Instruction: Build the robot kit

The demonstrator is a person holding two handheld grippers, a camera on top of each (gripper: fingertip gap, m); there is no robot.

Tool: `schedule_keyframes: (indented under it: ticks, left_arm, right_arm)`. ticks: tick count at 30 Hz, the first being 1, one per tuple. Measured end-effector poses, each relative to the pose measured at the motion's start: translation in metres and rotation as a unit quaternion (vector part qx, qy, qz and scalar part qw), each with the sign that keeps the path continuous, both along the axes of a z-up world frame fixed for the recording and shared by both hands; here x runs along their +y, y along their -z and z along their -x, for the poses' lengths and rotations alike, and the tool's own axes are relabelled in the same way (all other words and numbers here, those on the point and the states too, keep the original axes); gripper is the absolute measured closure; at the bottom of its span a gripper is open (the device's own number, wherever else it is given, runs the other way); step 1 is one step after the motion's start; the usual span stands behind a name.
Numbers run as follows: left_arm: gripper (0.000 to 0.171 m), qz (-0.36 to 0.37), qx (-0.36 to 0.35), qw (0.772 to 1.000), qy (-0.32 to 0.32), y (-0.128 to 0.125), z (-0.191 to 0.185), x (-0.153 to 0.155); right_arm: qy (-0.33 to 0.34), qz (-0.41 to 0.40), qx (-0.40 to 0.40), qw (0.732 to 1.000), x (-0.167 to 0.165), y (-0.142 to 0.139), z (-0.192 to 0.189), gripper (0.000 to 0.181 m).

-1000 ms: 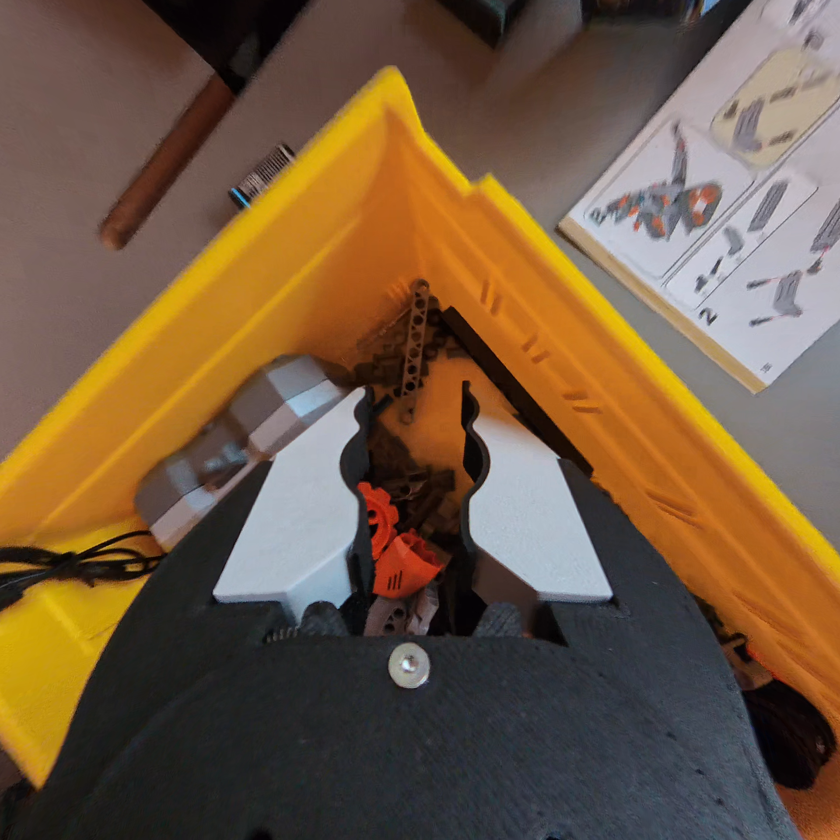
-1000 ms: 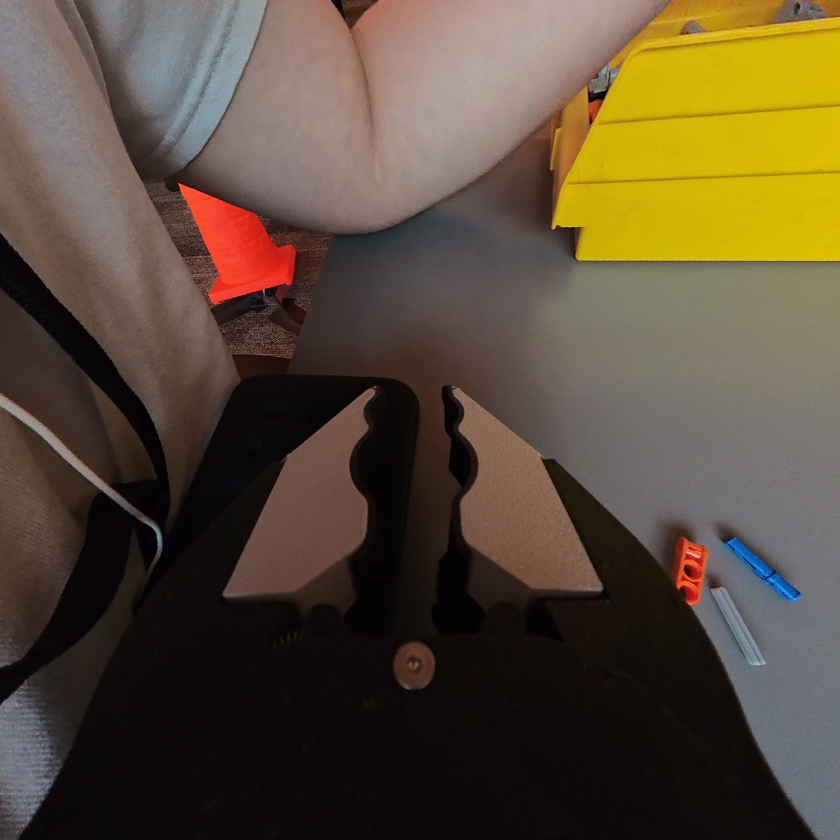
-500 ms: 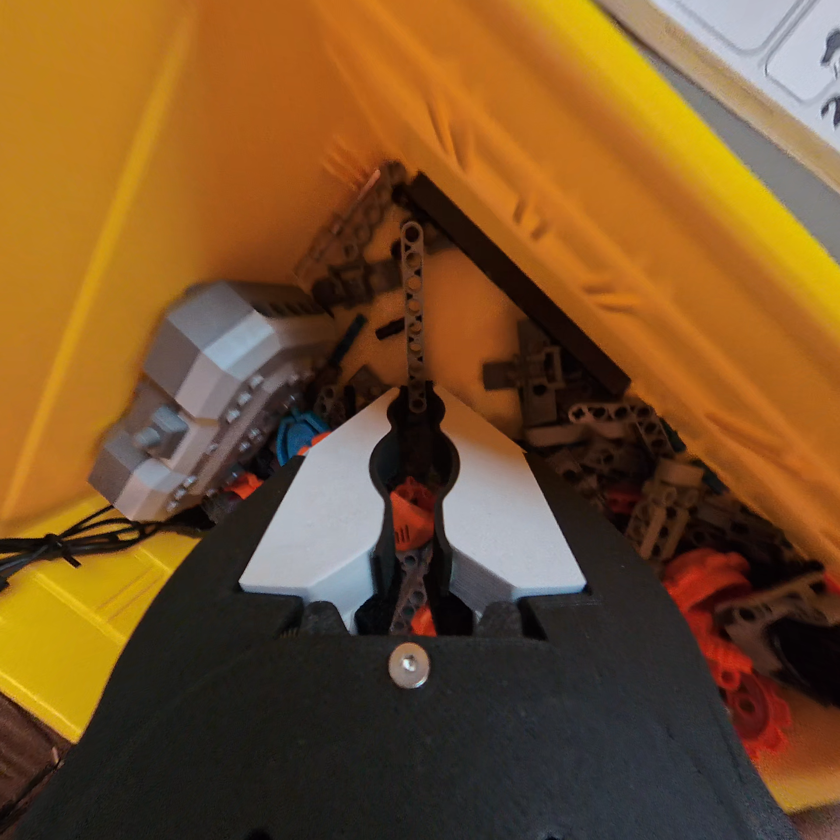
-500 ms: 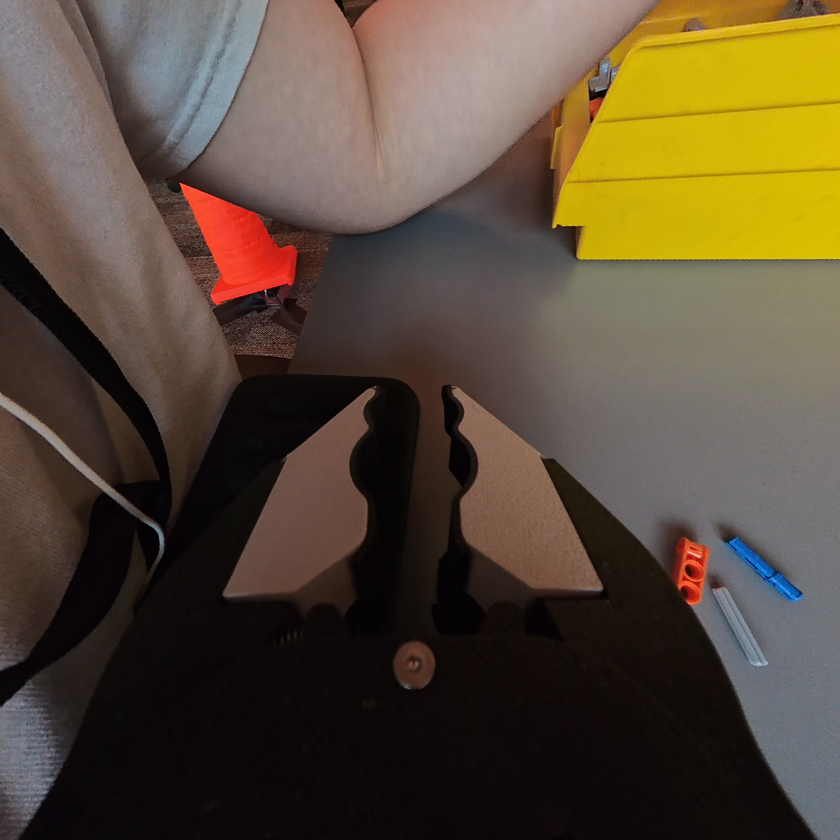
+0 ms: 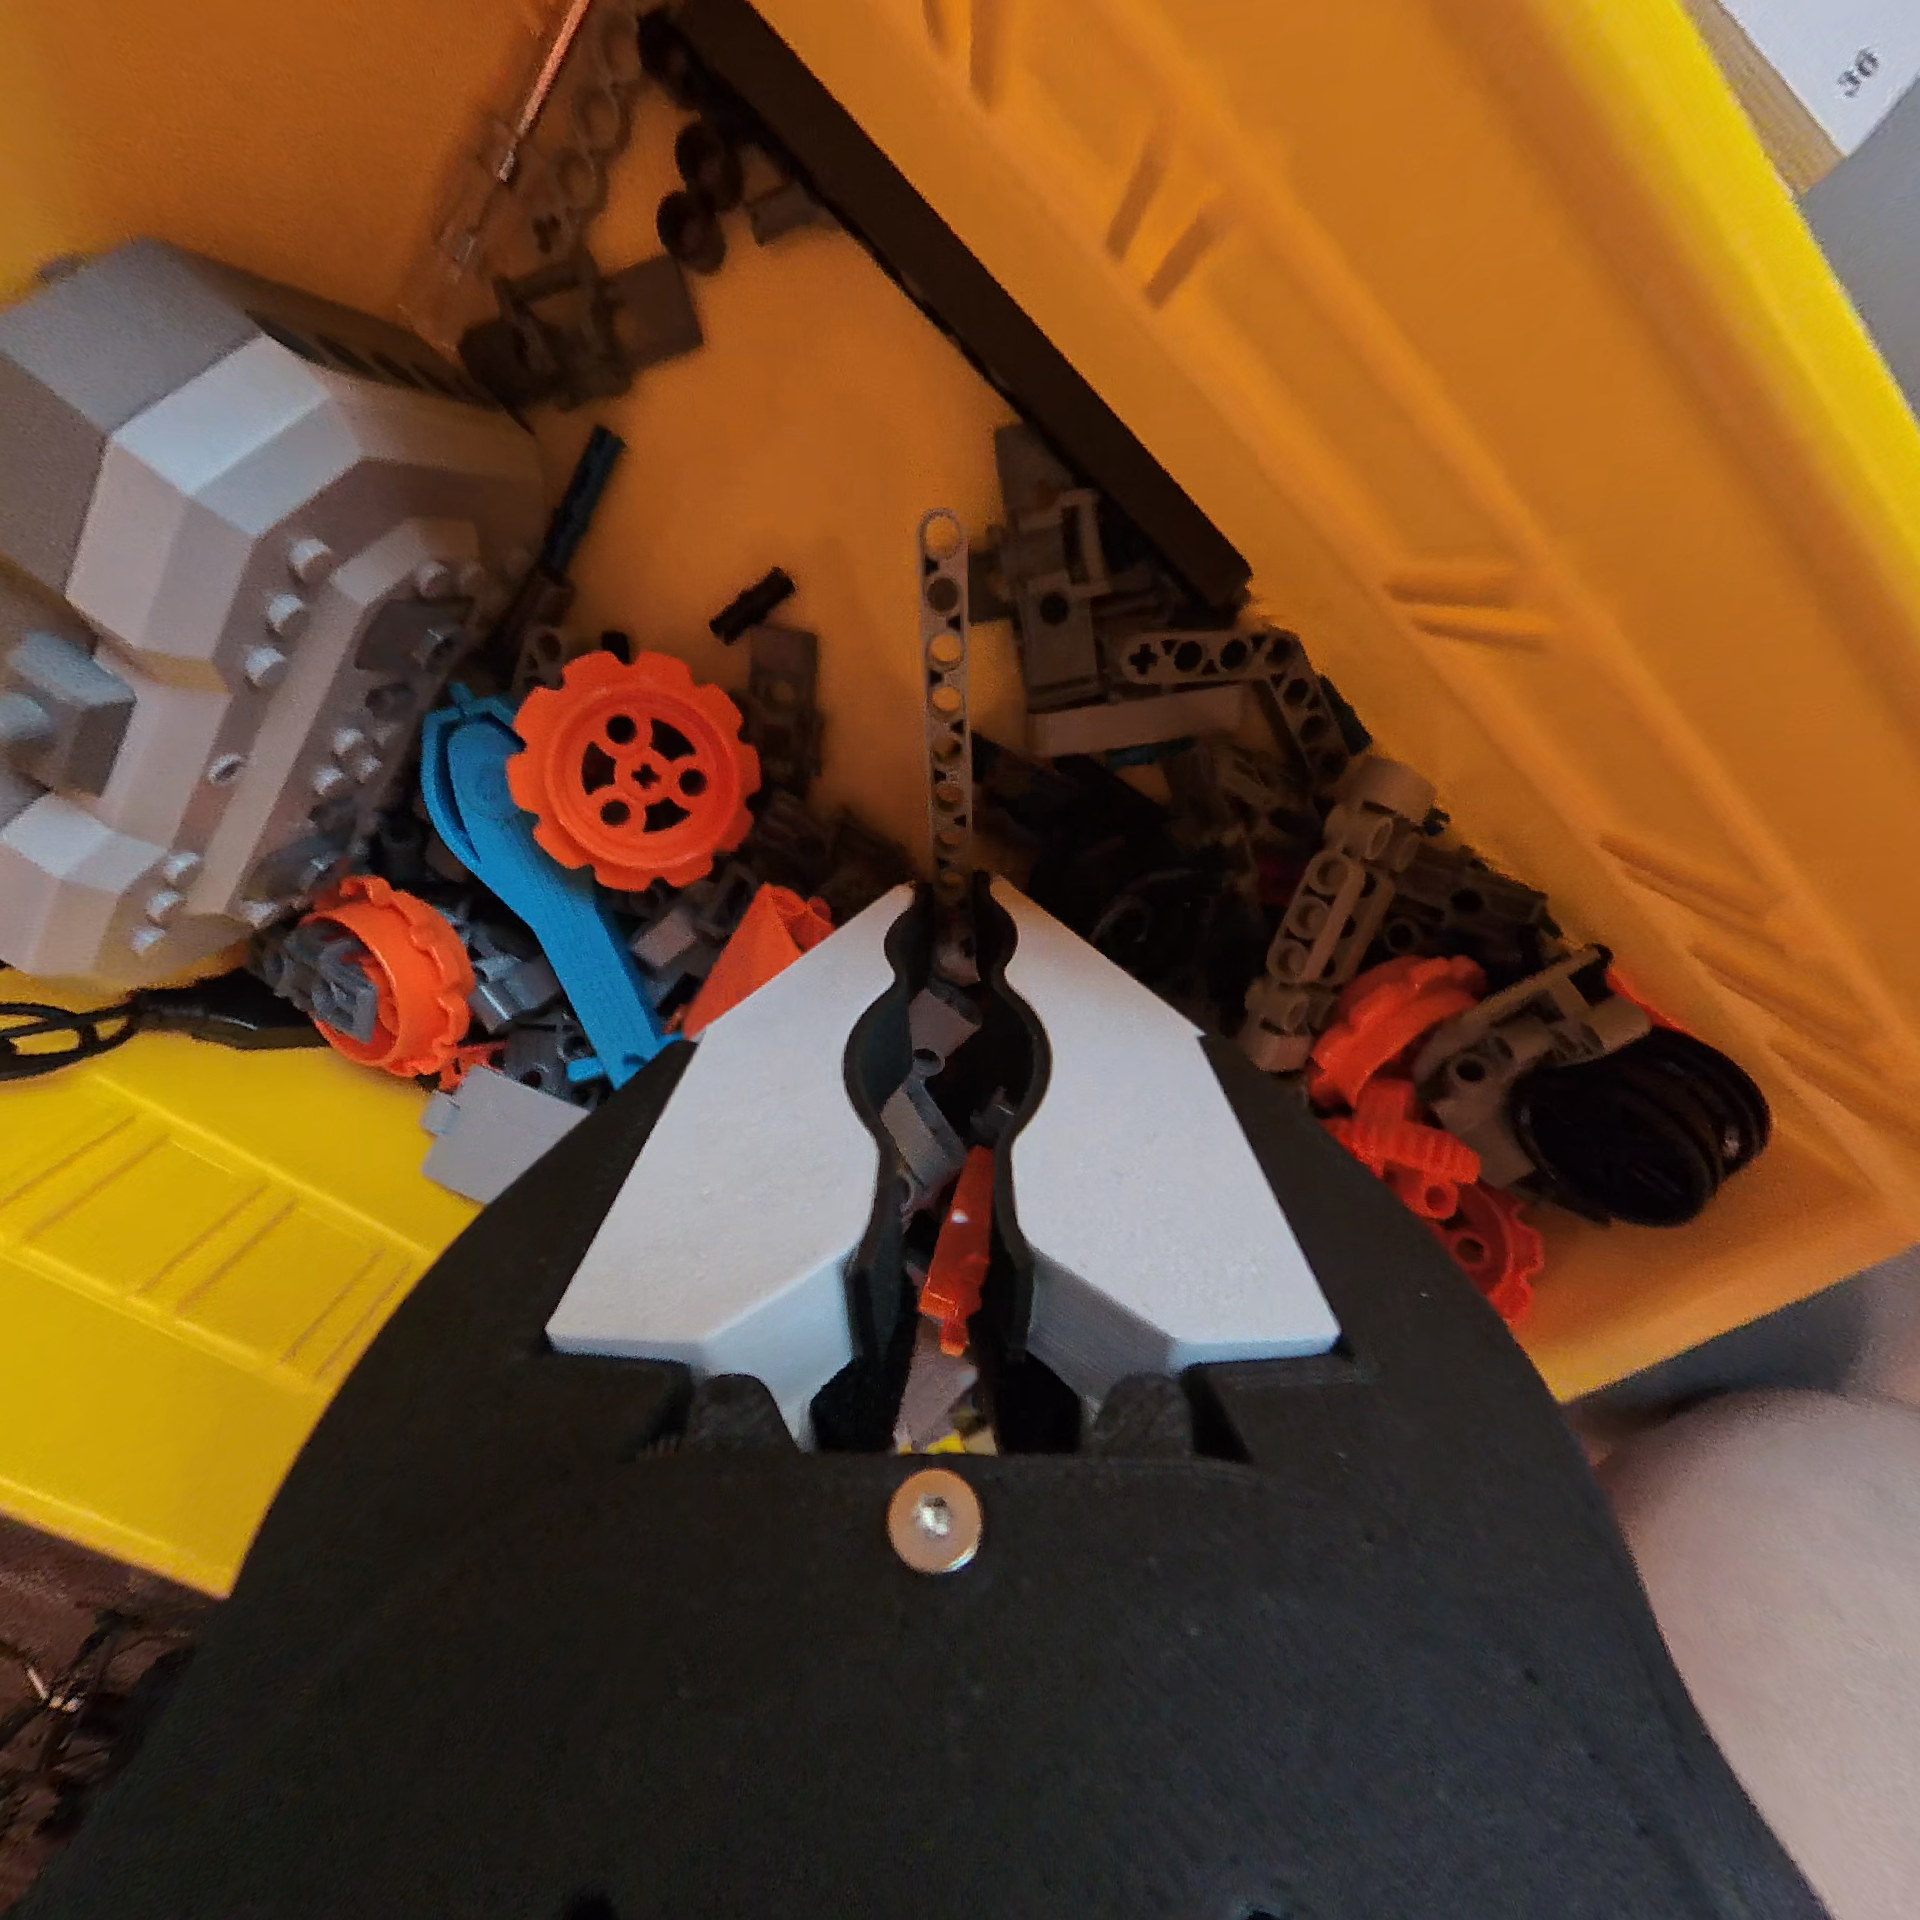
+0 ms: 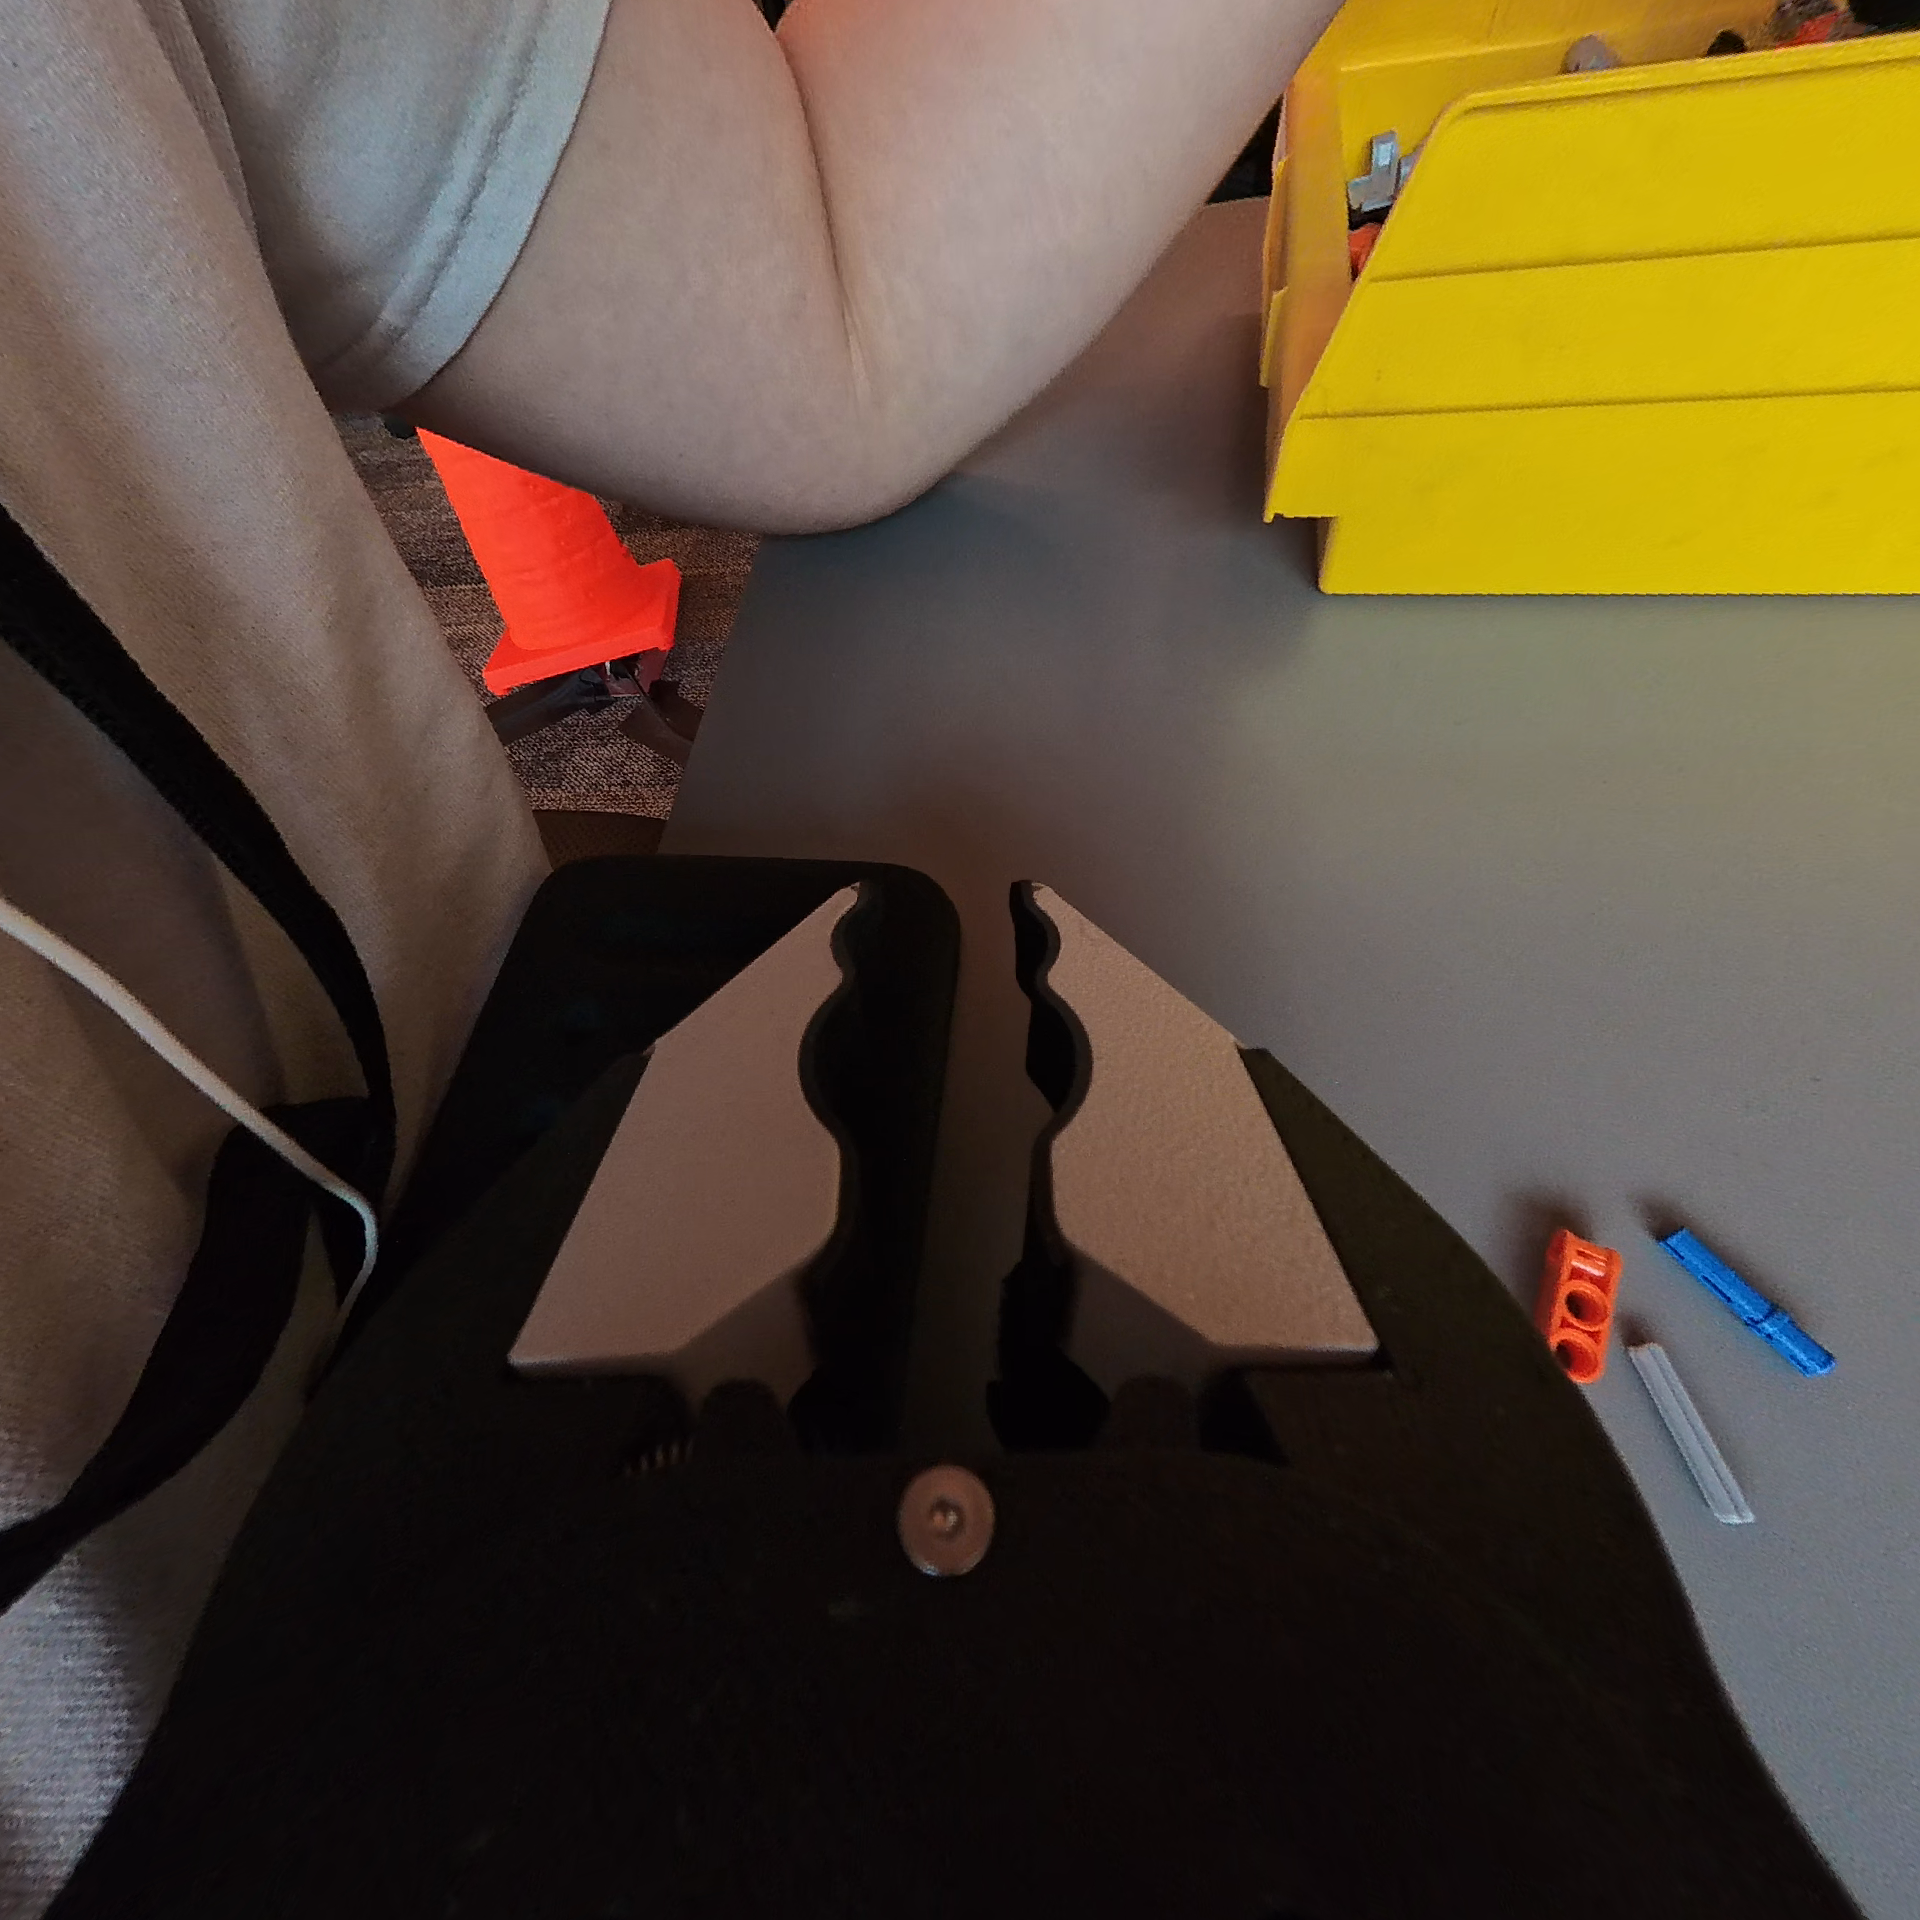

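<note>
Left claw is closed on a thin grey beam inside the yellow bin; a straight, slow lift seems wise, avoiding the orange wheel; right claw rests open, empty, over the counter.

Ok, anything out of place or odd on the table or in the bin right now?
Three small parts lie loose on the grey table, outside the yellow bin: an orange connector, a blue pin and a white axle. Inside the bin, the parts are a jumbled heap; nothing looks broken.
</note>
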State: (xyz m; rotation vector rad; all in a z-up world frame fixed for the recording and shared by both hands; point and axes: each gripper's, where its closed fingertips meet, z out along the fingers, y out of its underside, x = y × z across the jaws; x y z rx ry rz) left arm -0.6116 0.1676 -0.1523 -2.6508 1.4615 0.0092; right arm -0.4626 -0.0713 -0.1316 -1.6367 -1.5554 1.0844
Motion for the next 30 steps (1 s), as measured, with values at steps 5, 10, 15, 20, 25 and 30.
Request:
schedule_keyframes:
  ticks: [5, 10, 15, 20, 25, 30]
  left_arm:
    - [0.164, 0.007, -0.004, 1.0, 0.0, -0.006, 0.003, -0.008]
    - [0.144, -0.096, -0.068, 0.993, -0.009, -0.03, -0.013, 0.029]
    - [0.151, -0.131, -0.059, 0.989, -0.015, -0.027, -0.015, 0.048]
    - [0.151, -0.146, -0.03, 0.989, 0.002, -0.018, -0.013, 0.054]
    - [0.145, -0.144, -0.037, 0.989, -0.009, -0.014, -0.014, 0.059]
    - [0.145, -0.162, -0.049, 0.985, -0.016, -0.017, -0.012, 0.066]
  right_arm:
    - [0.0, 0.0, 0.0, 1.0, 0.0, 0.0, 0.0, 0.155]
    - [0.0, -0.003, -0.001, 1.0, 0.0, 0.0, 0.0, 0.155]
    - [0.001, 0.0, -0.002, 1.0, 0.0, 0.001, 0.0, 0.155]
    - [0.0, -0.017, -0.006, 1.0, 0.0, 0.0, -0.002, 0.155]
    - [0.002, 0.001, -0.006, 1.0, 0.0, 0.001, -0.003, 0.155]
    - [0.002, 0.001, -0.007, 1.0, 0.0, 0.001, -0.004, 0.154]
